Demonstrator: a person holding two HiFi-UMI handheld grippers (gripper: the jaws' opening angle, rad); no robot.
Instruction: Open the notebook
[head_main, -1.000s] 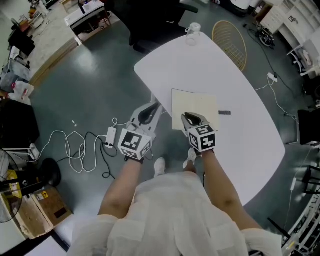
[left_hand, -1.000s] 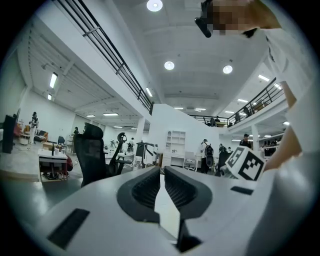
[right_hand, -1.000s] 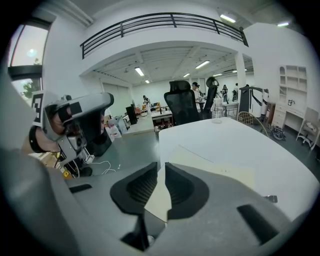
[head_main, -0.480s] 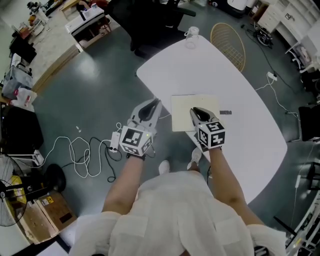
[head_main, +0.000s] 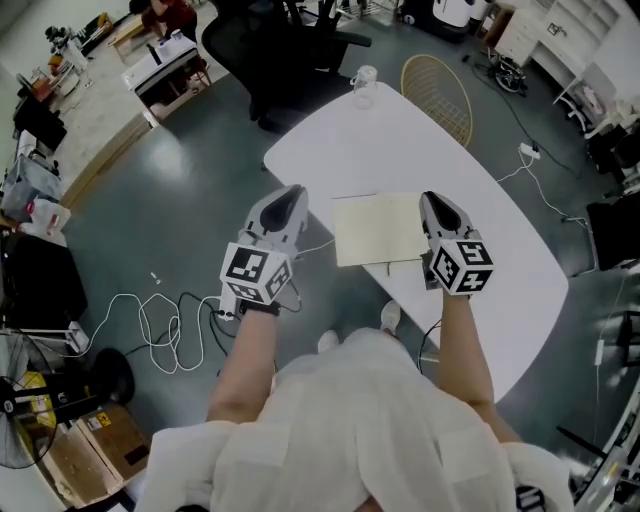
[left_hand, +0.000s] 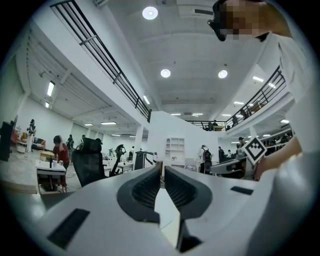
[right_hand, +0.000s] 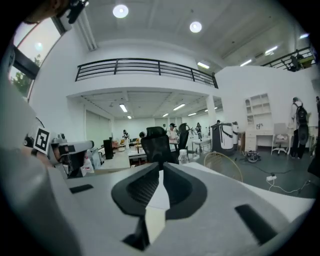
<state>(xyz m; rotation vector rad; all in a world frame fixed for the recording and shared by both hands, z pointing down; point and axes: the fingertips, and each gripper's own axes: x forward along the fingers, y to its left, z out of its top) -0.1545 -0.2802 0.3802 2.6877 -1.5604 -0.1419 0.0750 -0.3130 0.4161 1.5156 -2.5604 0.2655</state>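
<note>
The notebook (head_main: 378, 228) lies shut and flat, its pale cover up, near the front edge of the white oval table (head_main: 400, 140). My right gripper (head_main: 432, 202) hovers in the air just right of the notebook, not touching it. Its jaws are closing to a thin slit with nothing between them (right_hand: 161, 172). My left gripper (head_main: 288, 196) hangs left of the notebook, beyond the table's edge and over the floor. Its jaws stand together and hold nothing (left_hand: 162, 172). Both grippers point roughly level, out across the room.
A clear bottle (head_main: 364, 84) stands at the table's far end, with a round wicker piece (head_main: 438, 88) beside the table there. A black office chair (head_main: 290, 50) stands beyond. White cables (head_main: 160, 320) trail on the floor at left. People and desks fill the room's background.
Both grippers rose from table height. The right one left the notebook's near edge and swung up and to the right. The notebook stayed shut where it lay.
</note>
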